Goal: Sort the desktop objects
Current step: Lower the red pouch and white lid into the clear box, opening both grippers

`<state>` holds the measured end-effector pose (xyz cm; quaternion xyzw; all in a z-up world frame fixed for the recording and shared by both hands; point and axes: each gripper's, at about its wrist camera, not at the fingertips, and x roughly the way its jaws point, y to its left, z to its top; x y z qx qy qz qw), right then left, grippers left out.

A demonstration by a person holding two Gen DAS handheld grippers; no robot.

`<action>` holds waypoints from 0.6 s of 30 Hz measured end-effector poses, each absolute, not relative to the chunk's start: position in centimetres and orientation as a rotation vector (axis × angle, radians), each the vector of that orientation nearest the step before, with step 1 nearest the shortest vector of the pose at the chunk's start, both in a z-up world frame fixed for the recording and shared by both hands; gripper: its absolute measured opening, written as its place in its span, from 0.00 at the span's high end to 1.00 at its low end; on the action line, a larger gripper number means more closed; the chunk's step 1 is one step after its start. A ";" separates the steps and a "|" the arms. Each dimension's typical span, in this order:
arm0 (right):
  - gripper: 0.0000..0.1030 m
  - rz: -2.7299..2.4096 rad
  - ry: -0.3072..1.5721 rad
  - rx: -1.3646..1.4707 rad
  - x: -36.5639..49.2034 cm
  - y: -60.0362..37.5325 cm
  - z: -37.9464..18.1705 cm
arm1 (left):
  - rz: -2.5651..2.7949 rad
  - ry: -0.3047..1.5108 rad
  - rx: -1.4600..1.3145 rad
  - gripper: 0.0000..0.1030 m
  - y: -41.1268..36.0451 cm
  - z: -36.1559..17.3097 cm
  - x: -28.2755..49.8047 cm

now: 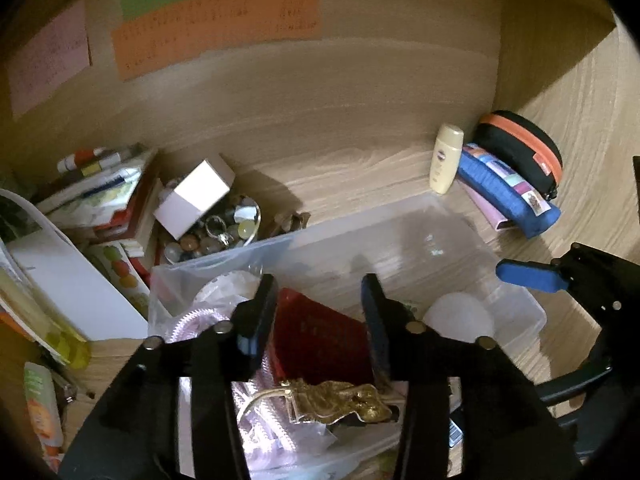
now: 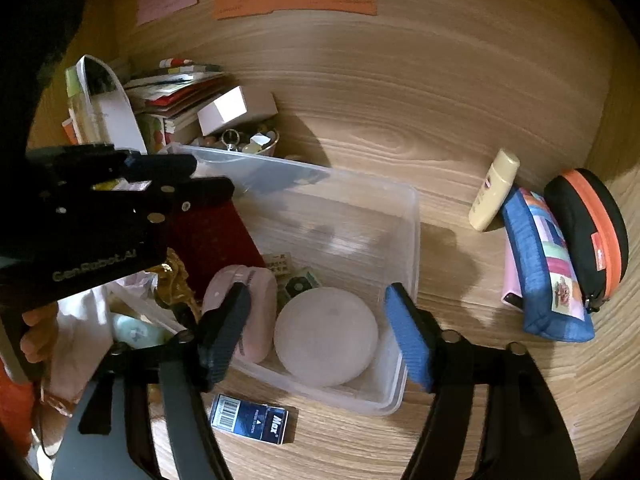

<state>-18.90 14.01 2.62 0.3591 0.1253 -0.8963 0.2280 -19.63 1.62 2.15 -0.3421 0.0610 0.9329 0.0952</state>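
Dim, warm indoor light over both fisheye views; corners vignetted black, straight edges bowed toward rims. Long soft shadows stretch across pale wood-grain desktop [image 2: 400,128], including one cast right of cream plastic bottle [image 1: 446,158]. Faint glare on translucent plastic storage bin [image 2: 412,240]. Orange paper sheet on back wall [image 1: 216,28] blurred, its text unreadable. Black gripper fingers [image 1: 260,312] underexposed, near-silhouette. Yellow-green colour fringing at left-wrist frame's left edge.
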 end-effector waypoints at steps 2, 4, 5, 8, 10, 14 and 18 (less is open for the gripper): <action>0.27 -2.477 0.363 0.976 -18.6 13.8 2.7 | 2.773 0.183 -0.984 0.47 1.7 2.6 -19.2; 0.27 -2.484 0.377 0.964 -18.3 13.7 2.9 | 2.776 0.182 -0.966 0.47 1.7 2.9 -18.7; 0.27 -2.485 0.378 0.959 -18.1 13.7 3.1 | 2.778 0.178 -0.957 0.47 1.7 3.1 -18.5; 0.25 -2.496 0.375 0.947 -17.5 13.8 3.5 | 2.793 0.170 -0.942 0.46 1.4 3.7 -18.0; 0.24 -2.505 0.370 0.940 -17.0 14.1 3.8 | 2.806 0.167 -0.929 0.40 1.2 4.0 -17.4; 0.19 -2.519 0.348 0.931 -16.0 14.7 4.4 | 2.842 0.168 -0.891 0.31 0.8 4.8 -15.7; 0.19 -2.527 0.314 0.922 -15.0 15.6 5.0 | 2.867 0.172 -0.875 0.17 0.1 5.4 -13.9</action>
